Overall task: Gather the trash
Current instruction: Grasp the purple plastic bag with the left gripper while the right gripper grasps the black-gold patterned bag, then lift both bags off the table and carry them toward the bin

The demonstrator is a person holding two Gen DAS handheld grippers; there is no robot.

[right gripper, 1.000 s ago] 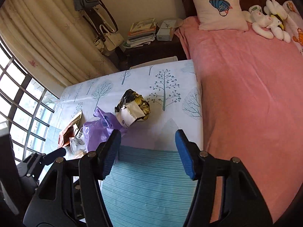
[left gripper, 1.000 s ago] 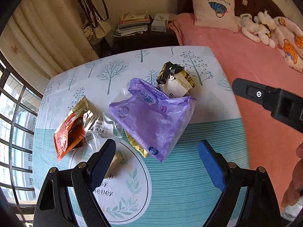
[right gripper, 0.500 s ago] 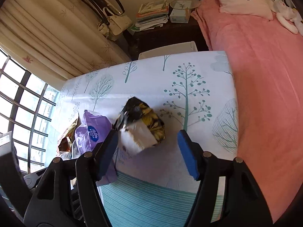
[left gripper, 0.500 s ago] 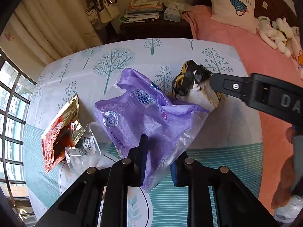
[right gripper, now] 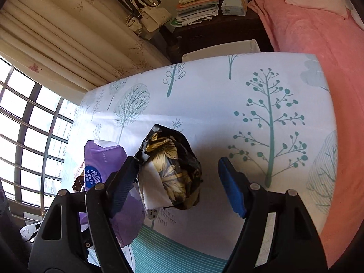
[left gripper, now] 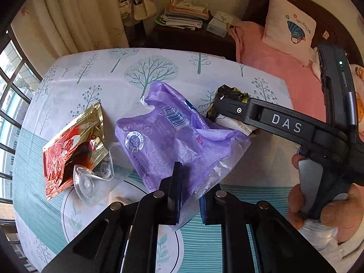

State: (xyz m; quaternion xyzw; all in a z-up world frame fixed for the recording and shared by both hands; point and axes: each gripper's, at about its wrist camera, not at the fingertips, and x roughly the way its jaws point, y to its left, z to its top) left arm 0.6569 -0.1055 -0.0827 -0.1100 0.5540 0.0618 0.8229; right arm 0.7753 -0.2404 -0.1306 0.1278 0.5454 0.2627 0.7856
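A purple plastic bag [left gripper: 173, 136] lies in the middle of the tree-print table [left gripper: 95, 84]. My left gripper [left gripper: 190, 188] is shut on its near edge, and the film hides one pad. To the right of the bag sits a crumpled black-and-gold wrapper [right gripper: 173, 150]. My right gripper [right gripper: 177, 162] straddles it from above; its jaws are opening, and the left blue pad stands close against the wrapper's edge without pressing it. A red-and-gold pouch [left gripper: 70, 145] and a clear plastic blister [left gripper: 91, 179] lie at the left of the table.
A pink bed [left gripper: 295, 79] with a pillow runs along the table's right edge. Behind the table stands a dark nightstand with stacked papers [left gripper: 182, 16], with curtains and hanging handbags beside it. Window bars [right gripper: 34, 136] close the left side. A hand [left gripper: 318, 207] holds the right gripper's handle.
My left gripper came down and shut on the purple bag's near edge. The right gripper moved forward and down over the black-and-gold wrapper while its jaws spread wider.
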